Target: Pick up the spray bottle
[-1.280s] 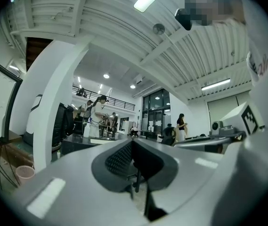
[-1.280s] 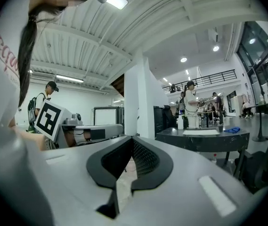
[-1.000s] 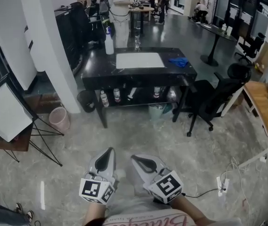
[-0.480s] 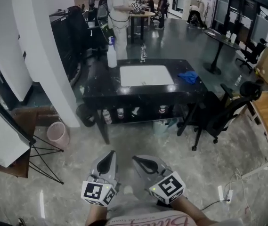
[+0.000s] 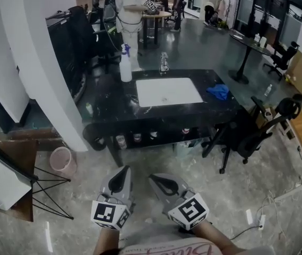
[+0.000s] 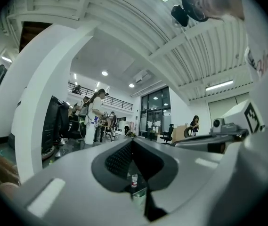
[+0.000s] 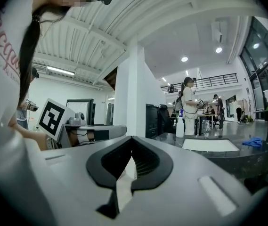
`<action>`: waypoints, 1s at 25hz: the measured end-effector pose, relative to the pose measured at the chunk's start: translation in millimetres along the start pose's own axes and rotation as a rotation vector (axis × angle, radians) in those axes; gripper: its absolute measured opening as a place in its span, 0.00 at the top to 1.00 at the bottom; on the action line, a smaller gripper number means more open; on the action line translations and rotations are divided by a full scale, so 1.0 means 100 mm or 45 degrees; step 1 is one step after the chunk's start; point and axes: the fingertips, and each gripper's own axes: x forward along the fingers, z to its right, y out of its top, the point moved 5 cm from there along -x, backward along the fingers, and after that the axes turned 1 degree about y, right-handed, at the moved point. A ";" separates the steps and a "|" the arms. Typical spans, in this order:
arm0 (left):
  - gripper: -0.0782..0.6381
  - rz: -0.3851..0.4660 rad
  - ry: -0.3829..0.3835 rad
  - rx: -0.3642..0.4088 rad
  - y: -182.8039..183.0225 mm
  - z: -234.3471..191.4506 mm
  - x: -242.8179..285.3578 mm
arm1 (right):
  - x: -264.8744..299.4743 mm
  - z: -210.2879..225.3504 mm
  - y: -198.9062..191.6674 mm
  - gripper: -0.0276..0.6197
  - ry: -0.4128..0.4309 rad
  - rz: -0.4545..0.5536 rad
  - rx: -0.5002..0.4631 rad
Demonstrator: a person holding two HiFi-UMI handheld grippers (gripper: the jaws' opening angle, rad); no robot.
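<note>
The spray bottle point(image 5: 126, 67), white with a blue head, stands upright at the far left corner of the black table point(image 5: 113, 108). It also shows far off as the spray bottle point(image 7: 180, 126) in the right gripper view and, small, as the spray bottle point(image 6: 90, 132) in the left gripper view. My left gripper point(image 5: 124, 170) and right gripper point(image 5: 151, 177) are side by side low in the head view, over the floor and well short of the table. Both point level toward the table. Both are shut, with nothing held in the left gripper point(image 6: 133, 141) or the right gripper point(image 7: 131, 138).
On the table lie a white mat point(image 5: 167, 91), a blue cloth point(image 5: 218, 92) and a clear bottle point(image 5: 164, 62). Small bottles stand on its lower shelf point(image 5: 137, 138). A black office chair point(image 5: 249, 134) is at its right, a pink bin point(image 5: 63, 161) and white pillar point(image 5: 50, 62) at left. People stand behind.
The table and spray bottle have come nearer and sit lower in the head view. Both grippers keep their place in the view, side by side and shut.
</note>
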 end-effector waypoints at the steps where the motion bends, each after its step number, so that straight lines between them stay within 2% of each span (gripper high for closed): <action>1: 0.89 0.000 0.000 -0.012 0.00 -0.04 0.04 | 0.05 0.03 0.00 0.95 -0.002 -0.007 -0.001; 7: 0.89 -0.022 -0.008 -0.037 -0.08 -0.23 0.29 | 0.30 0.25 -0.08 0.95 -0.007 -0.064 0.025; 13: 0.89 -0.039 0.015 -0.022 -0.10 -0.53 0.68 | 0.70 0.60 -0.11 0.95 0.018 -0.076 0.031; 17: 0.89 -0.051 0.042 -0.025 -0.12 -0.73 1.06 | 0.97 0.93 -0.05 0.95 0.029 -0.057 0.032; 25: 0.89 -0.062 0.063 0.045 -0.03 -1.12 1.90 | 1.56 1.71 0.01 0.95 0.064 -0.081 0.063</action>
